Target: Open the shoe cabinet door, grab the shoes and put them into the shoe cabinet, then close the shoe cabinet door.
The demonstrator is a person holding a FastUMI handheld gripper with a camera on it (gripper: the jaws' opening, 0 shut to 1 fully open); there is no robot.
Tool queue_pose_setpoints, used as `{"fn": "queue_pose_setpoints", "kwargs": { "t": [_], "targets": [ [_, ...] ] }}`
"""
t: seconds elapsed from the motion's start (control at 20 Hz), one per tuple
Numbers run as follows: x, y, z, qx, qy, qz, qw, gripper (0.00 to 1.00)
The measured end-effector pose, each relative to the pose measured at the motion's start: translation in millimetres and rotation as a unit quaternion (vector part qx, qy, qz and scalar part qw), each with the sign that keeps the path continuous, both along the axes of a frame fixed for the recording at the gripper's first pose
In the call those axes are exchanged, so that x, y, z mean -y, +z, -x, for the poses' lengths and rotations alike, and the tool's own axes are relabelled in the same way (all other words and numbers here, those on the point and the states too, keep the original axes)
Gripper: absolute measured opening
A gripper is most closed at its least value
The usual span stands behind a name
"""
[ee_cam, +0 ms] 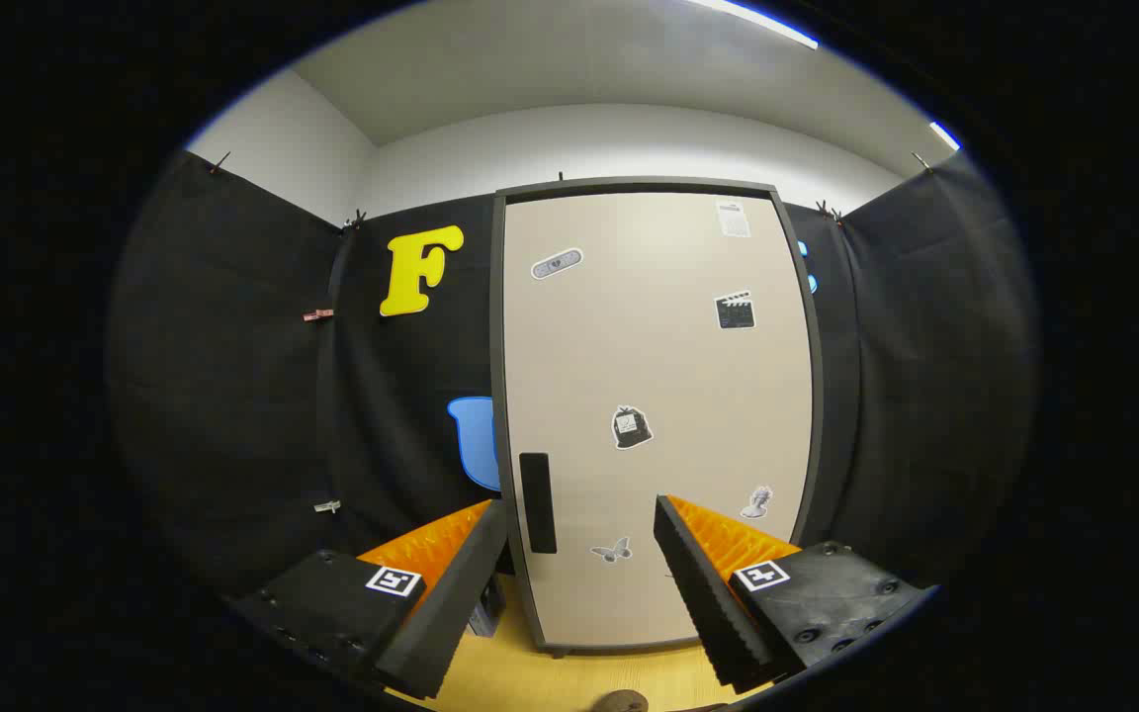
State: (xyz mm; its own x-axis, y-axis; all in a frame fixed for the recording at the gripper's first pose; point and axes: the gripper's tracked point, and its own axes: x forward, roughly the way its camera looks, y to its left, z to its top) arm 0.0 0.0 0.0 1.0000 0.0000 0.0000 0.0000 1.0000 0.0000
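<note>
The shoe cabinet [657, 415] stands upright at the centre of the frame, its beige door [668, 376] shut, beyond the gripper [581, 539], whose jaws are spread wide and hold nothing. The door looks like a stiff, light panel that should swing on hinges; the dark vertical handle [537, 502] near its lower left edge, just ahead of the left finger, seems the place to hook. Stickers dot the door. A small dark object [486, 605] on the wooden floor [569, 682] beside the cabinet's left foot could be a shoe; I cannot tell.
</note>
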Motion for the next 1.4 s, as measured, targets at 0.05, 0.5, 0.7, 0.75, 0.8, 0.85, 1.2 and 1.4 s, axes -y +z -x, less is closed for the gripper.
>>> {"fn": "queue_pose_setpoints", "kwargs": {
  "t": [0.05,0.5,0.7,0.75,0.8,0.85,1.2,1.4],
  "targets": [
    [-2,0,-1,0.000,0.001,0.001,1.000,0.99],
    [-11,-7,-17,-0.006,0.004,0.005,1.000,0.99],
    [-17,-11,-26,-0.007,0.006,0.009,1.000,0.99],
    [-18,-13,-29,-0.008,0.007,0.009,1.000,0.99],
    [-19,-15,-33,-0.010,0.007,0.009,1.000,0.99],
    [-21,-17,-36,-0.011,0.007,0.008,1.000,0.99],
    [-29,-41,-79,-0.026,0.006,0.006,1.000,0.99],
    [-33,-57,-110,-0.032,-0.002,0.009,0.999,0.99]
  ]
}}
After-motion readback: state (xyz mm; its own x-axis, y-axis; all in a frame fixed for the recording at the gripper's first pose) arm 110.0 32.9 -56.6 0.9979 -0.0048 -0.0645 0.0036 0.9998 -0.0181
